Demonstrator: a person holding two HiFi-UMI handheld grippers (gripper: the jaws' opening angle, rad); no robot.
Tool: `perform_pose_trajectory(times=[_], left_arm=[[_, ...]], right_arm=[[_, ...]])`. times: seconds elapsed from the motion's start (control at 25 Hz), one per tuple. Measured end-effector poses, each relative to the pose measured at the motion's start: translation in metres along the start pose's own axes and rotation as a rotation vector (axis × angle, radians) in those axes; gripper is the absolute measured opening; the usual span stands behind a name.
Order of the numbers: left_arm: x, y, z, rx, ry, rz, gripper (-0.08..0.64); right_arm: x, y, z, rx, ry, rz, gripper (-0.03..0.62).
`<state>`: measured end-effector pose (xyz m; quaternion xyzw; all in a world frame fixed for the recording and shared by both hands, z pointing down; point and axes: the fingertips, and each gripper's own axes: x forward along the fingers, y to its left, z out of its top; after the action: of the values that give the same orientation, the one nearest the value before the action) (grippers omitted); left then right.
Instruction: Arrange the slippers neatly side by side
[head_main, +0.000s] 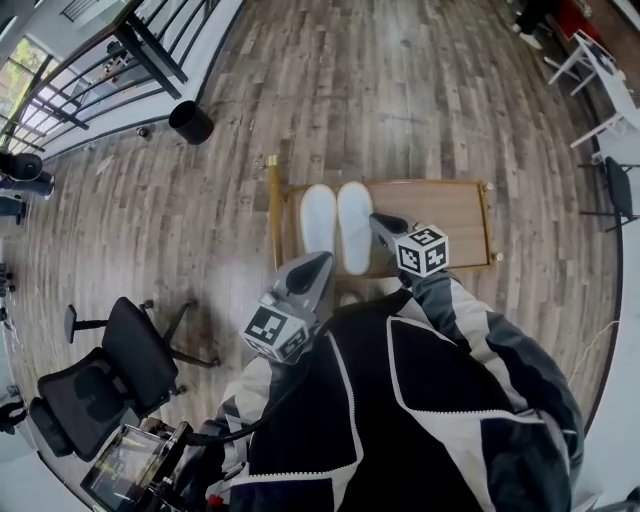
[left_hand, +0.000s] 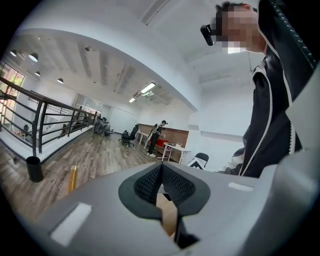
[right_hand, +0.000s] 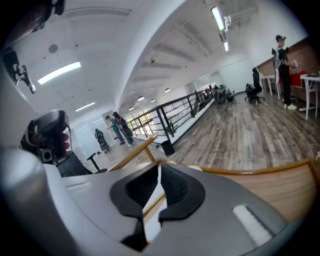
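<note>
Slippers (head_main: 354, 215) lay side by side on desk (head_main: 450, 215), task looked done; left gripper (head_main: 320, 264) and right gripper (head_main: 381, 221) both closed, empty, off them.

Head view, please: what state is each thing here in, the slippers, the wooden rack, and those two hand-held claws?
white slippers: lying flat, side by side and aligned on the rack.
wooden rack: on the floor, holding both slippers.
left gripper: shut, nothing held, short of the rack.
right gripper: shut, nothing held, over the rack beside the slippers.
black bin: upright on the floor.
</note>
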<state>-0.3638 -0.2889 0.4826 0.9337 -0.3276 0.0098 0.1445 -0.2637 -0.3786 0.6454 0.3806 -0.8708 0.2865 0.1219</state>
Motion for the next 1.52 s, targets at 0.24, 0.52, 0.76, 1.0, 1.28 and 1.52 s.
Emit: perform_pose_trajectory(times=[0.24, 0.52, 0.76, 1.0, 1.28, 1.52], left_arm=[[0.017, 0.001, 0.01, 0.026, -0.019, -0.031, 0.015], [0.022, -0.003, 0.027, 0.035, -0.041, -0.04, 0.015], [0.02, 0.002, 0.029, 0.033, -0.039, -0.021, 0.015], [0.019, 0.0, 0.028, 0.023, -0.032, -0.005, 0.015], [0.011, 0.002, 0.029, 0.046, -0.039, -0.006, 0.015], [0.007, 0.004, 0.036, 0.046, -0.04, 0.006, 0.015]], right_arm=[[-0.066, 0.047, 0.068, -0.135, -0.211, 0.037, 0.003], [-0.108, 0.092, 0.09, -0.191, -0.283, 0.078, 0.002], [-0.107, 0.098, 0.085, -0.21, -0.253, 0.094, 0.002], [-0.108, 0.101, 0.088, -0.245, -0.264, 0.096, 0.002], [-0.099, 0.113, 0.087, -0.255, -0.248, 0.125, 0.002], [-0.094, 0.12, 0.087, -0.274, -0.247, 0.138, 0.002]])
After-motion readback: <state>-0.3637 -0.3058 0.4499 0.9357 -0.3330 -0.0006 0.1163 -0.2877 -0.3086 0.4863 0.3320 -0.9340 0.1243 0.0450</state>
